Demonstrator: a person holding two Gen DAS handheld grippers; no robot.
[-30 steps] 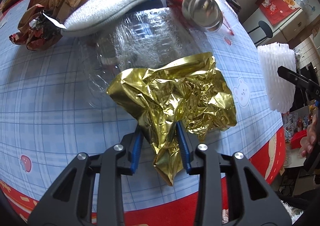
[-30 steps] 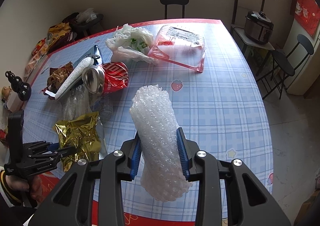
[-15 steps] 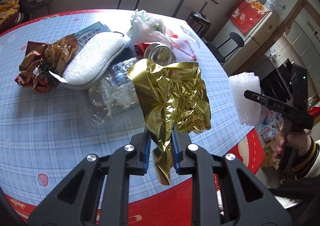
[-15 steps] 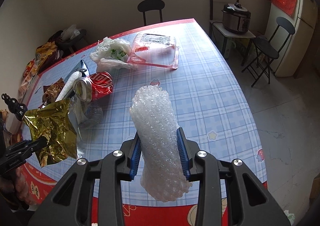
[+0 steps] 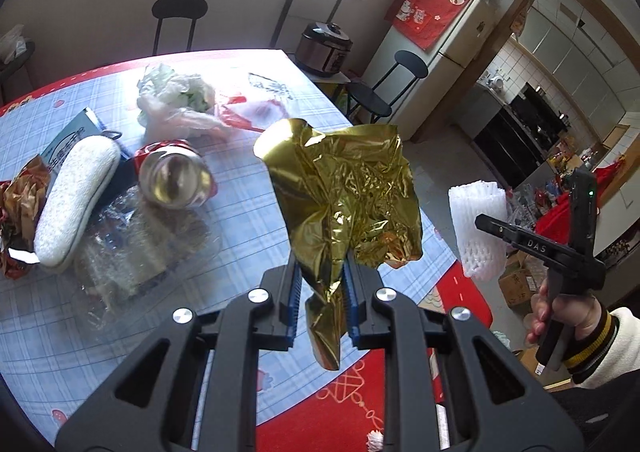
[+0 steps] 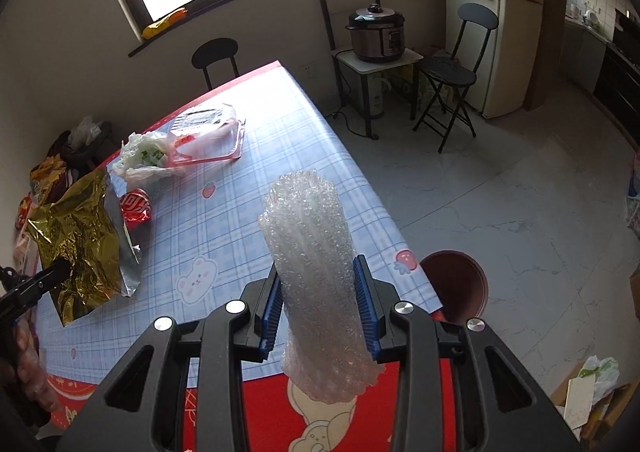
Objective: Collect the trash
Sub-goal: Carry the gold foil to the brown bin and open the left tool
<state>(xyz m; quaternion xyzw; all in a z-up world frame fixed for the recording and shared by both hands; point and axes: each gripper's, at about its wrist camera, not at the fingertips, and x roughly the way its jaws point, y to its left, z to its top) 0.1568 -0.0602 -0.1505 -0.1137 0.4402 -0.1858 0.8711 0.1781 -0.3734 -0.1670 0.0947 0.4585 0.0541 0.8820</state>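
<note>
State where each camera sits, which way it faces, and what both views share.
Left wrist: on the left gripper, looking down over the table towards the kitchen; its fingers pinch gold foil; a hand holds the right gripper.
Right wrist: on the right gripper, looking down over the table edge and floor; fingers clamp bubble wrap.
Shared: foil, red can, bubble wrap, rice cooker.

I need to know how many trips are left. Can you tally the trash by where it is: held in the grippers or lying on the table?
Held: 2, gold foil wrapper, bubble wrap roll.
On the table: 7, red can, white plastic bag, pink-edged clear bag, white foam pad, crushed clear bottle, brown wrapper, blue packet.
Total: 9.
</note>
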